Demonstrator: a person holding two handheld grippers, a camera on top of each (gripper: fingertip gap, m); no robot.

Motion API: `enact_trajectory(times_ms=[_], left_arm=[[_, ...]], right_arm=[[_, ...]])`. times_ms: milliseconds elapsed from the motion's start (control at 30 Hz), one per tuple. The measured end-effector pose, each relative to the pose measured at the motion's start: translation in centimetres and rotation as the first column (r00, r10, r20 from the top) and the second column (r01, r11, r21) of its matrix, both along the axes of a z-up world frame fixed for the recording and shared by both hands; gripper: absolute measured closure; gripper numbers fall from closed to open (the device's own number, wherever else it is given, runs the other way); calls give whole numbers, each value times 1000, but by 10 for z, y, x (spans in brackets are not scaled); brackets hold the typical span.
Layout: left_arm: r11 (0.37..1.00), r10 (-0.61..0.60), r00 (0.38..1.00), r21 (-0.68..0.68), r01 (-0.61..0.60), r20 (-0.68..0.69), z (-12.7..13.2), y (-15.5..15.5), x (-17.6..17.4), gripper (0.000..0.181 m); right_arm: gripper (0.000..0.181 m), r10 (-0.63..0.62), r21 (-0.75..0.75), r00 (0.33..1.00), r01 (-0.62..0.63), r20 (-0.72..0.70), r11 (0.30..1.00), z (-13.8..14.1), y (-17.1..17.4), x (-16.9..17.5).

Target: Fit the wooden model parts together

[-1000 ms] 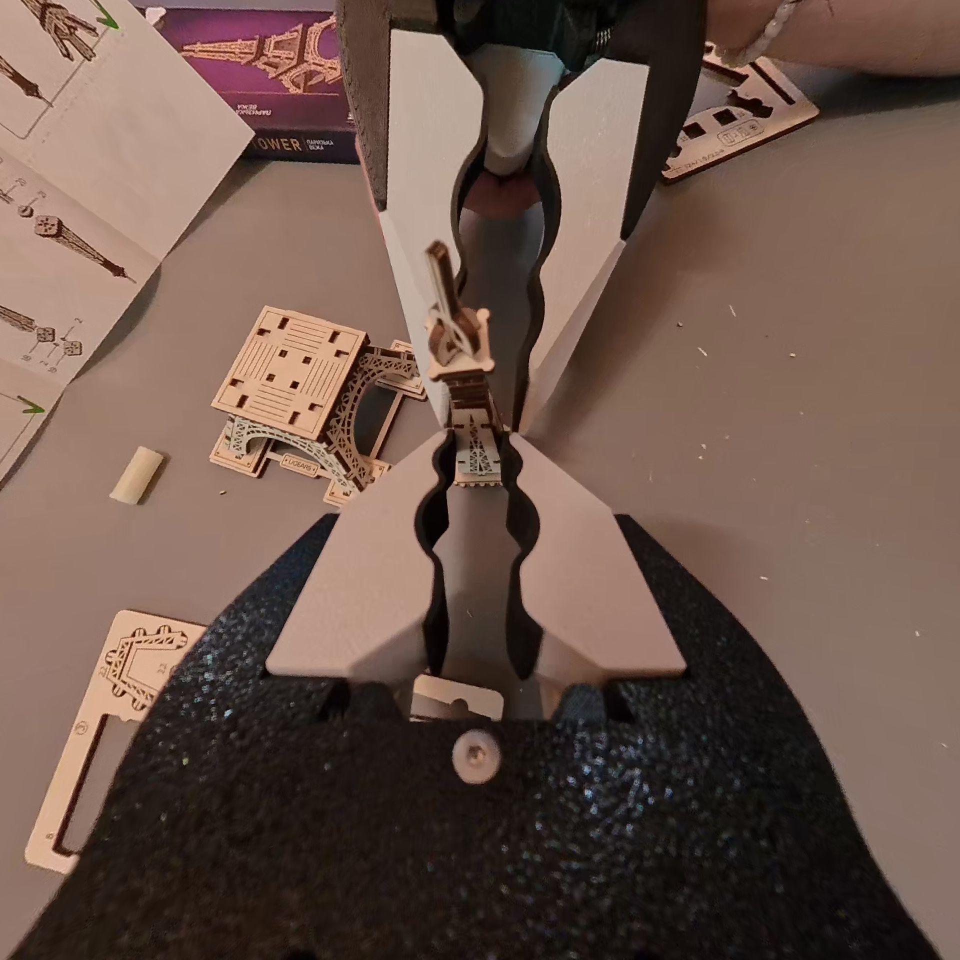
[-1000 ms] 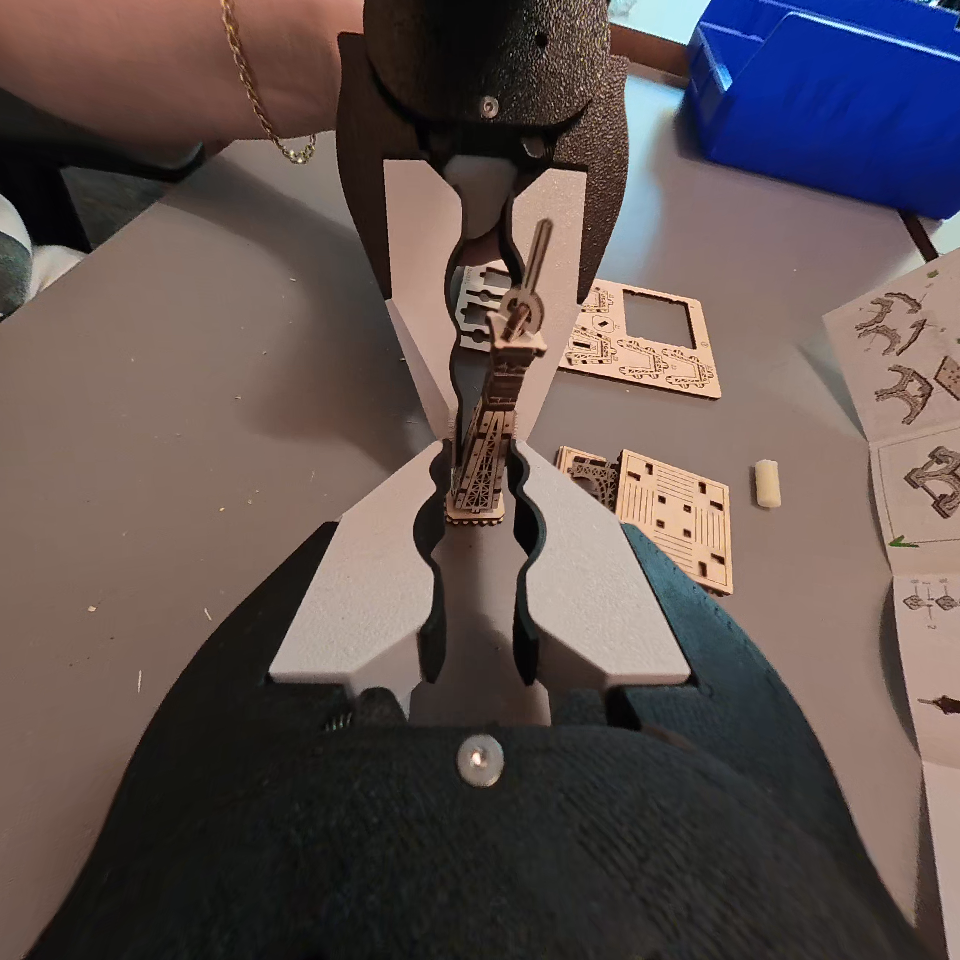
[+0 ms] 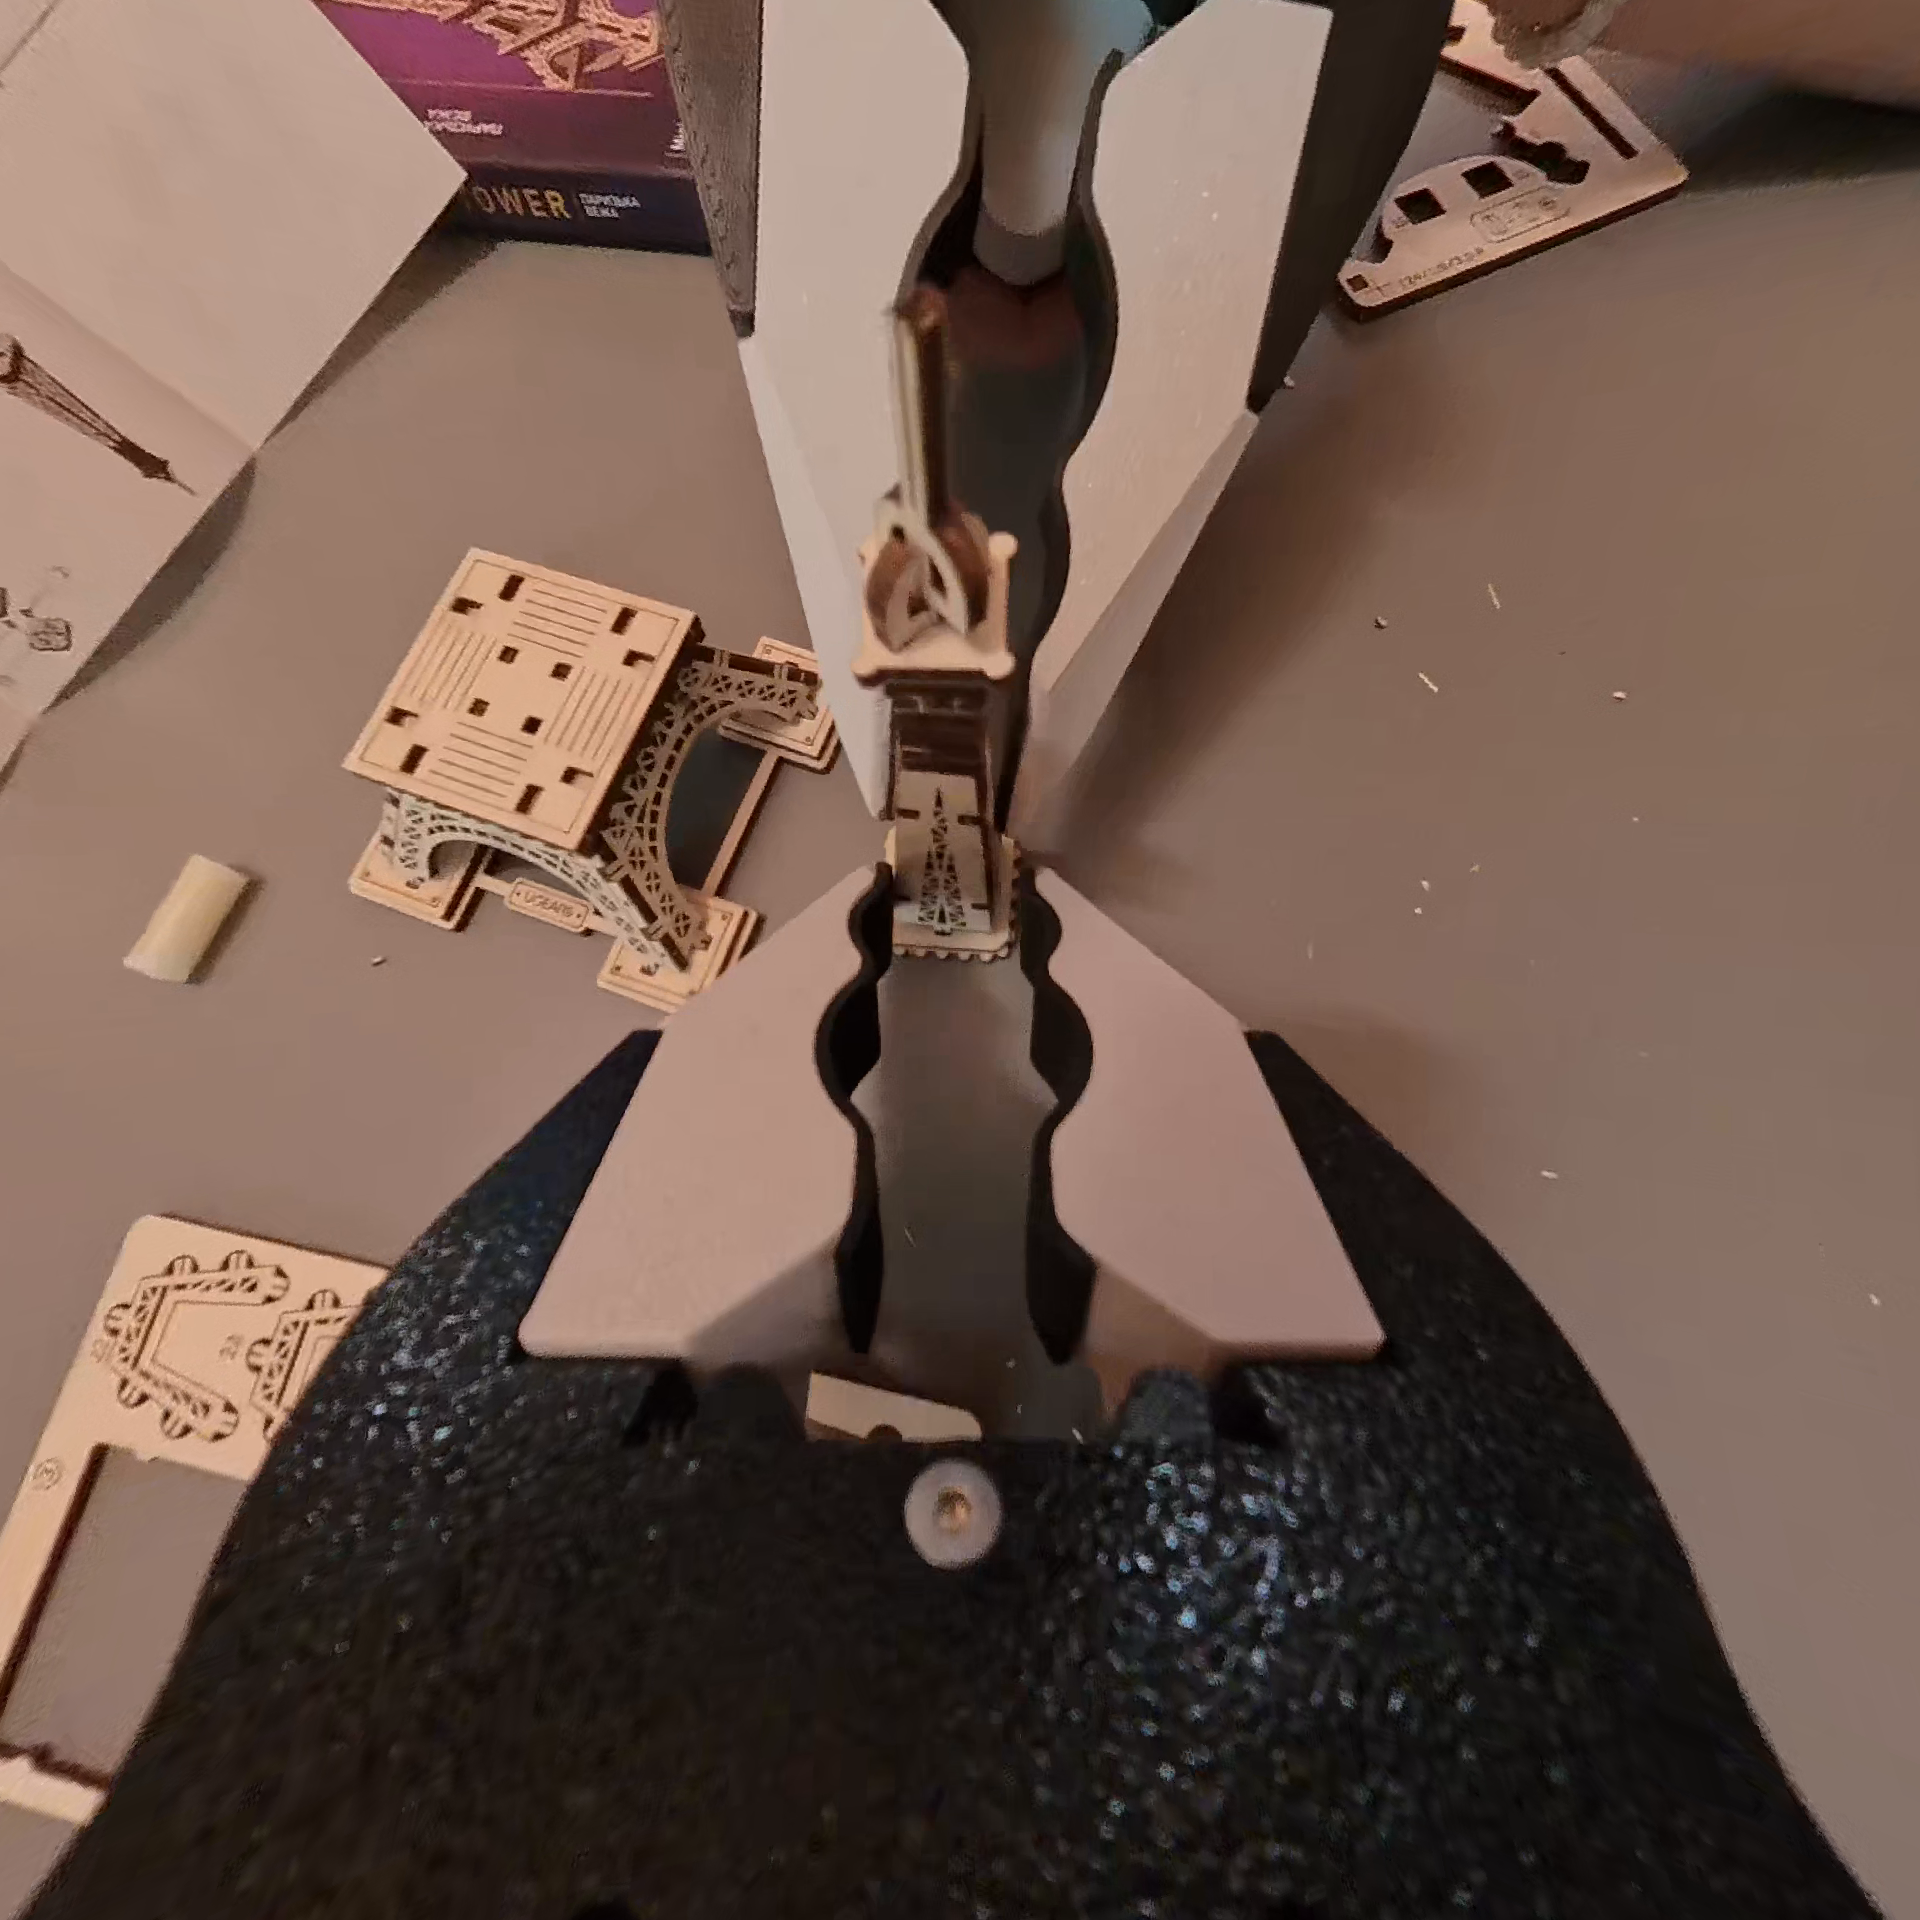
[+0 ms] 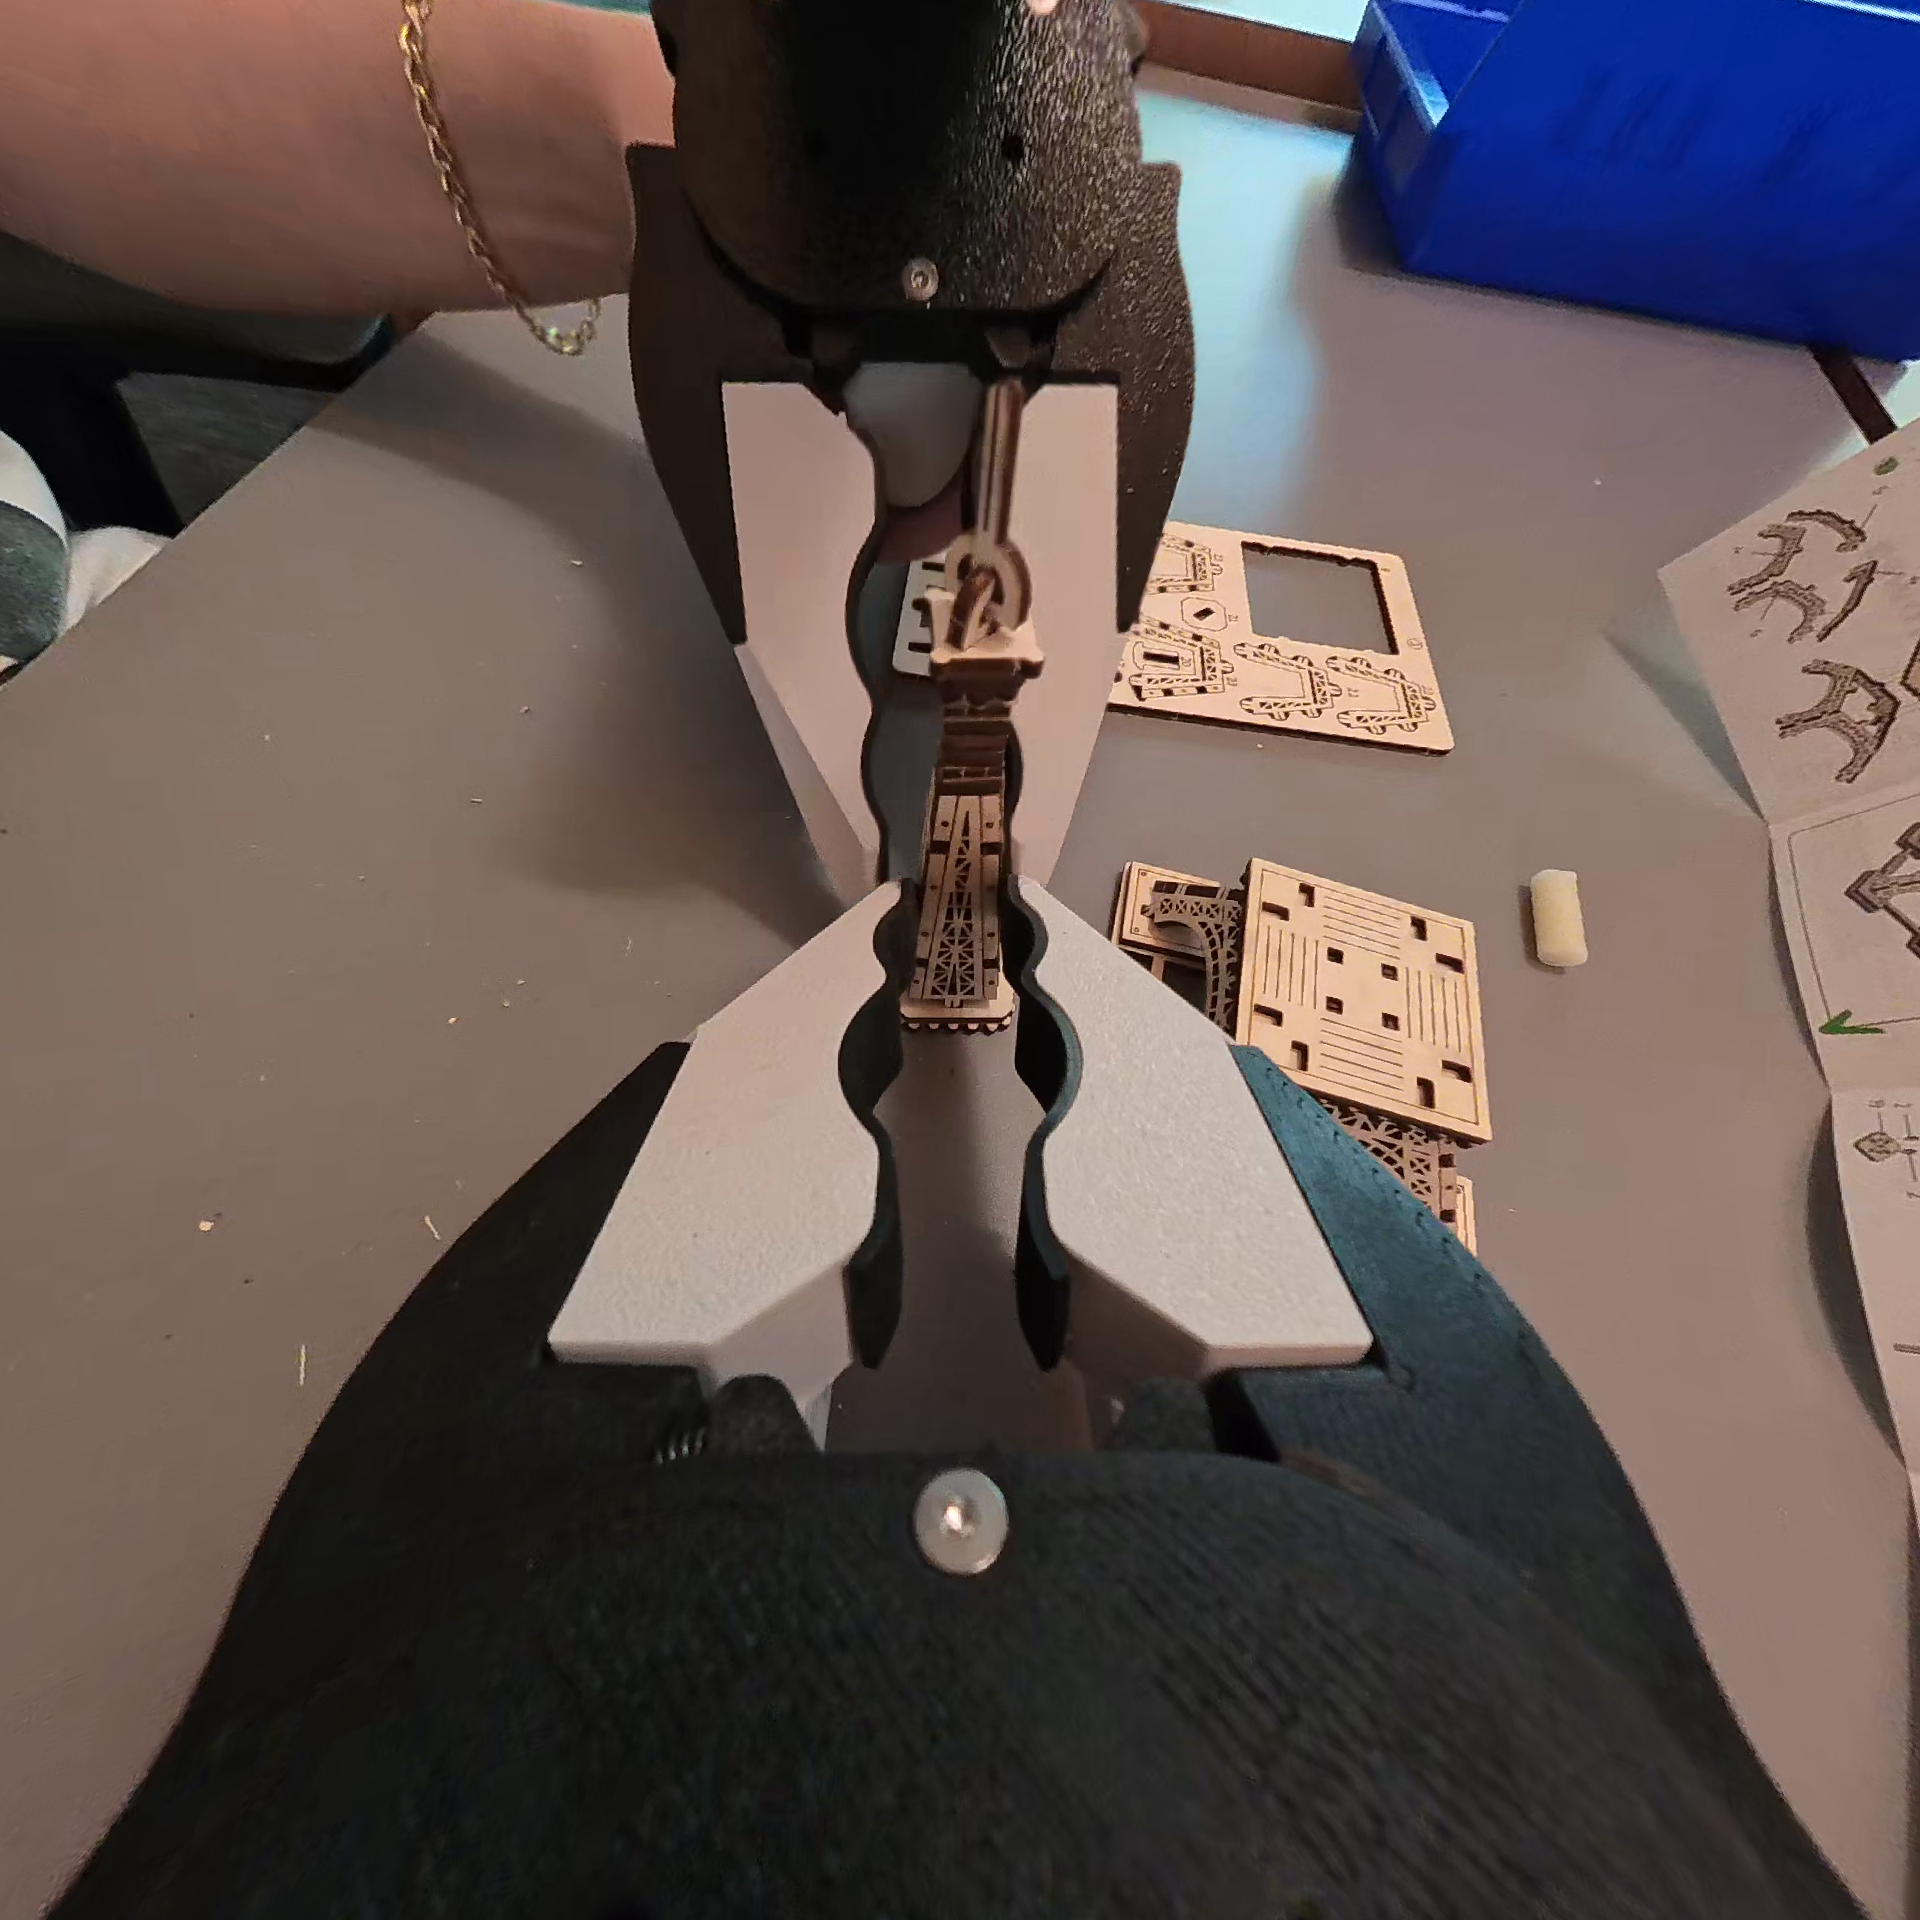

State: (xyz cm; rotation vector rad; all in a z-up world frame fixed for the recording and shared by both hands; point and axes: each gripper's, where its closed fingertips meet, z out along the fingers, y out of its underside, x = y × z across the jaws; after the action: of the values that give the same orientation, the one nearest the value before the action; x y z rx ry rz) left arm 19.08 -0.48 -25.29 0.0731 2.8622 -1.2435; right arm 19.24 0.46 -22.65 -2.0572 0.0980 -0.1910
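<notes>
We see the tower base lying at left on the table; at centre our left gripper and right gripper both pinch the upright spire. Step: carrying the spire to the base. Next, we judge, calls for aligning the spire's foot with the platform slots

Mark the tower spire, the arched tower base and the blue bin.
tower spire (image 4: pixel 961 914): right wrist view, its lattice side.
arched tower base (image 3: pixel 520 691): left wrist view, its slotted top deck.
blue bin (image 4: pixel 1662 187): right wrist view, its front wall.

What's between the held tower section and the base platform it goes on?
Nothing visible. The tower section is pinched where the left gripper and right gripper meet; the base platform sits beside them, its slotted top bare.
</notes>
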Motion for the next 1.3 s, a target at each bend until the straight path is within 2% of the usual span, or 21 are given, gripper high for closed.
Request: enact_trajectory(times_ms=[233,433,533,600,733,867,1300], left_arm=[[999,-30,997,-20,32,77,-3,-9,3,162],[999,-31,999,-21,32,36,-4,-9,3,163],[999,-35,999,-11,35,30,-4,-8,3,163],[999,-33,999,-21,33,18,-4,-8,3,163],[999,-28,1000,-37,28,0,-4,-8,3,163],[999,-29,999,-37,28,-23,-4,-9,3,163],[996,-76,997,-39,75,-15,-3,-5,3,164]], right_arm=[[167,-2,0,1000,2,-13,1000,0,0,0],[167,-7,-2,1000,7,-10,1000,-1,0,0],[160,-33,0,999,33,30,999,1,0,4],[167,-11,-4,999,11,34,1000,0,1,0],[167,-10,-4,999,10,47,1000,0,1,1],[167,-7,1,1000,7,-18,1000,0,1,2],[167,-18,4,997,18,-71,1000,-1,-1,4]])
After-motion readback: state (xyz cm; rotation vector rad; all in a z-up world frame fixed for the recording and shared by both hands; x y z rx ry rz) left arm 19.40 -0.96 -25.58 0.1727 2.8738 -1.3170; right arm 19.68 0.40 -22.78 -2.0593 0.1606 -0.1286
